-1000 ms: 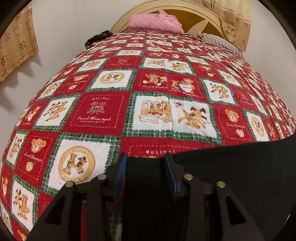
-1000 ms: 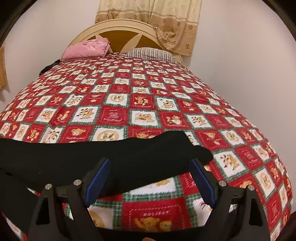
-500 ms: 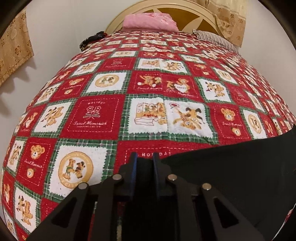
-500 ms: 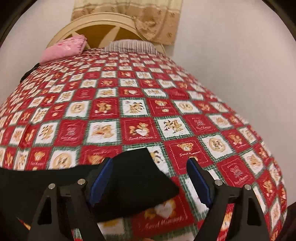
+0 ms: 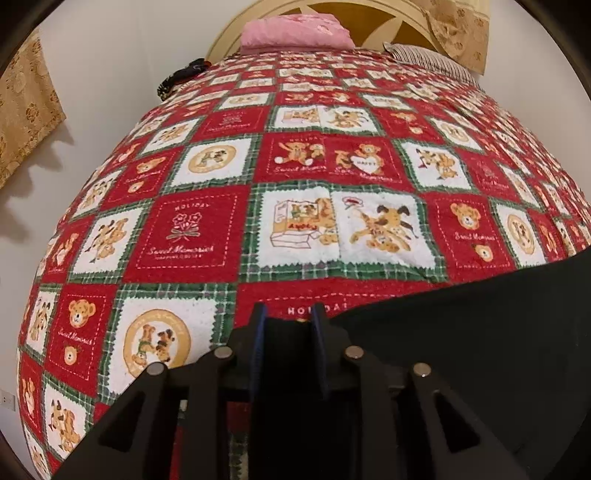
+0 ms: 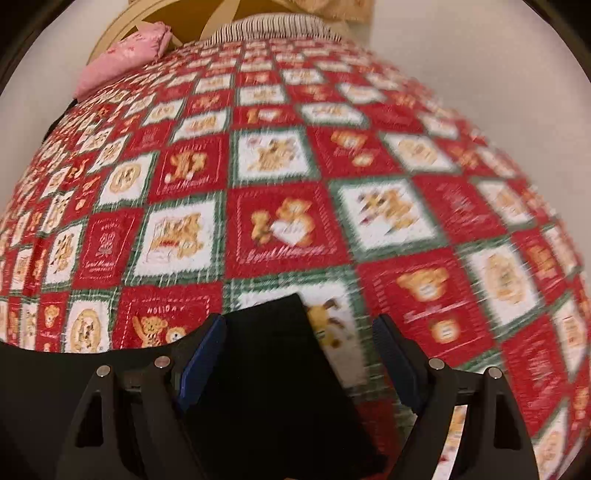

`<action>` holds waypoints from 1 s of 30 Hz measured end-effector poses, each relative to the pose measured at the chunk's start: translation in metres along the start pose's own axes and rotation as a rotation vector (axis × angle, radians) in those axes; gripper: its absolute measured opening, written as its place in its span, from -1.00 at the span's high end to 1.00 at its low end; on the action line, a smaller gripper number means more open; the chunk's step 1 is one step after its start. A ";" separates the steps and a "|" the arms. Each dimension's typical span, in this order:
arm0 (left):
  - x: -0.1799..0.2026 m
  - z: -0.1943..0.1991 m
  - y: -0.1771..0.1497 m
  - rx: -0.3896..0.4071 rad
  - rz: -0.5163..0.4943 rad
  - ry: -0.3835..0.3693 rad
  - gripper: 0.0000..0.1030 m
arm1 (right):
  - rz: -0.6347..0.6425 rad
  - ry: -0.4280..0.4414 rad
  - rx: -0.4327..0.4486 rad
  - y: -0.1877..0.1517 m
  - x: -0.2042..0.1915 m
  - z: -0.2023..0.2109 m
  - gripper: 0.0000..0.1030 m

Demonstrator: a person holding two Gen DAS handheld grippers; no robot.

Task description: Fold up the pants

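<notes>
Your left gripper (image 5: 288, 321) is clenched on the pants (image 5: 461, 350). Its two fingers stand close together with black cloth filling the gap between them, so the grip looks secure. From that pinch point the black cloth runs off toward 3 o'clock, widening as it goes and lying low over the patchwork quilt (image 5: 199, 229). The long axis of the garment therefore runs side to side across your front, not toward the headboard (image 5: 369, 11) at 12 o'clock.

Your right gripper (image 6: 299, 339) is released. Its jaws stand wide apart and straddle a narrow end of the pants (image 6: 273, 369), which points to 12 o'clock between the fingers. The cloth sits nearer the left finger (image 6: 207, 347); bare quilt (image 6: 288, 229) shows between the cloth and the right finger. This view is smeared by motion, so whether the pads touch the cloth cannot be told. More black cloth spreads toward 9 o'clock along the lower edge of this view.

Judgement: one end is held and the other is not, so the fold is not yet made. The right gripper is the one placed to act, as the loose end already lies inside its span. Shift it a little toward 9 o'clock before closing, or the cloth edge may slip the right pad.

The pink pillow (image 6: 125, 62) and striped pillow (image 5: 432, 61) lie well apart from the work.
</notes>
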State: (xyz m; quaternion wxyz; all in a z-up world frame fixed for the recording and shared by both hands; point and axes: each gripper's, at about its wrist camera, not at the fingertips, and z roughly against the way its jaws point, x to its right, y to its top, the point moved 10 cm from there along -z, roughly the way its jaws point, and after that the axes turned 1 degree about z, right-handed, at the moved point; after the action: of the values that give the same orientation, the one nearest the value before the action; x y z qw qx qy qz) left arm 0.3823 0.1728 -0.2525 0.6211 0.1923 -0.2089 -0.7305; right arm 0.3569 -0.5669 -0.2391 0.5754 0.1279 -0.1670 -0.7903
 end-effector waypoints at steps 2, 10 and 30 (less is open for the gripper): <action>0.002 0.001 0.000 -0.001 -0.004 -0.027 0.67 | 0.000 0.012 -0.015 -0.005 -0.001 -0.006 -0.23; 0.007 0.018 0.015 0.066 -0.022 -0.048 0.76 | 0.082 0.007 0.135 0.008 -0.020 0.038 0.82; -0.006 0.135 -0.008 0.432 0.060 -0.219 0.76 | -0.010 0.022 0.655 -0.087 0.020 0.215 0.83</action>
State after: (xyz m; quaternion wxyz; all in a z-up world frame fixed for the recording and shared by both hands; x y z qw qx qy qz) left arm 0.3039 0.1885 -0.1435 0.5608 0.2341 -0.4319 -0.6664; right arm 0.1905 -0.5366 -0.0790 0.5016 0.3155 -0.4056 -0.6959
